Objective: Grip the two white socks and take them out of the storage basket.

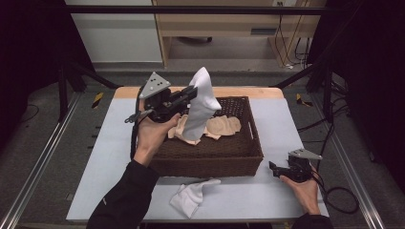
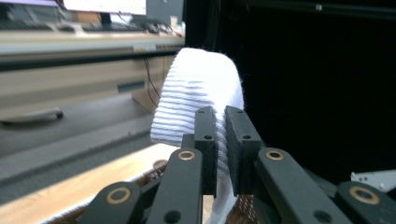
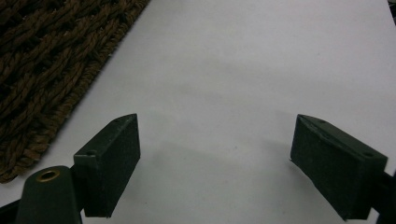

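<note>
My left tongs [image 1: 191, 95] pinch a white sock [image 1: 200, 102] and hold it up above the brown woven basket [image 1: 210, 155]; in the left gripper view the jaws sit nearly together with the ribbed sock [image 2: 198, 93] between them. Cream-coloured cloth pieces [image 1: 217, 126] lie inside the basket. A second white sock [image 1: 193, 194] lies crumpled on the counter [image 1: 110, 143] just in front of the basket. My right tongs [image 1: 276, 169] rest low at the counter's right, jaws spread wide and holding nothing, beside the basket's corner [image 3: 42, 70].
</note>
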A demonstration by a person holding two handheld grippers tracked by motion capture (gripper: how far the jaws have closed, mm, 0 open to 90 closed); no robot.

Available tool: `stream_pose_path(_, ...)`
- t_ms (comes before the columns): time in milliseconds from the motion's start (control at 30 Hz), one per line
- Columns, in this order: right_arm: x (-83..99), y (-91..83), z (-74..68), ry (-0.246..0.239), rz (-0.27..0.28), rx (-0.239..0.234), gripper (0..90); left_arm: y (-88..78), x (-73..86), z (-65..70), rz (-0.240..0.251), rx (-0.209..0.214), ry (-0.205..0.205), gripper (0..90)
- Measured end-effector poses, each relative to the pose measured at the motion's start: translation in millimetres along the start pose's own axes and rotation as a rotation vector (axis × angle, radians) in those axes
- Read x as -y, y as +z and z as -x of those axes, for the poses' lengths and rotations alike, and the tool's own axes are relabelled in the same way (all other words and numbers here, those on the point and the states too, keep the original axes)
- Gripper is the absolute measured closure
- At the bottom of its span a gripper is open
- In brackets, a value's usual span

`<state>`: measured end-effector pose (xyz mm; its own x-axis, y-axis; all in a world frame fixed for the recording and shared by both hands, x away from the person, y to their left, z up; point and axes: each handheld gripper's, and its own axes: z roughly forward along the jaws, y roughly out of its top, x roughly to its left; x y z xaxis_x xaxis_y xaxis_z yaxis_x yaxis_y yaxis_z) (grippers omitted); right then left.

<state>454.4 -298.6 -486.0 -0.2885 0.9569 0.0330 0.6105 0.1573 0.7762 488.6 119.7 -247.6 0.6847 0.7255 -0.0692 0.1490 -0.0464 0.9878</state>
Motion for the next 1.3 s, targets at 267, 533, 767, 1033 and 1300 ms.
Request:
stream_pose_path(267,0.1,-0.1,-0.3,-0.002,0.004,0.004,15.7,-35.3,-11.3,11.2,0.073,0.041,0.001,83.0)
stream_pose_path(533,0.1,-0.5,0.3,-0.008,0.008,0.006,15.7,-66.6,-15.2,25.2,0.111,0.092,0.005,83.0)
stream_pose_path(767,0.2,-1.1,0.1,-0.008,0.007,0.002,15.8,-87.3,-4.1,41.0,0.102,0.135,0.036,83.0)
stream_pose_path(1033,0.2,-1.4,-0.3,-0.005,0.006,-0.001,15.8,-99.5,35.5,53.0,0.023,0.173,0.062,83.0)
stream_pose_path(1300,0.2,-1.6,-0.2,-0.003,0.006,-0.001,16.0,-91.4,79.6,54.0,-0.079,0.174,0.070,83.0)
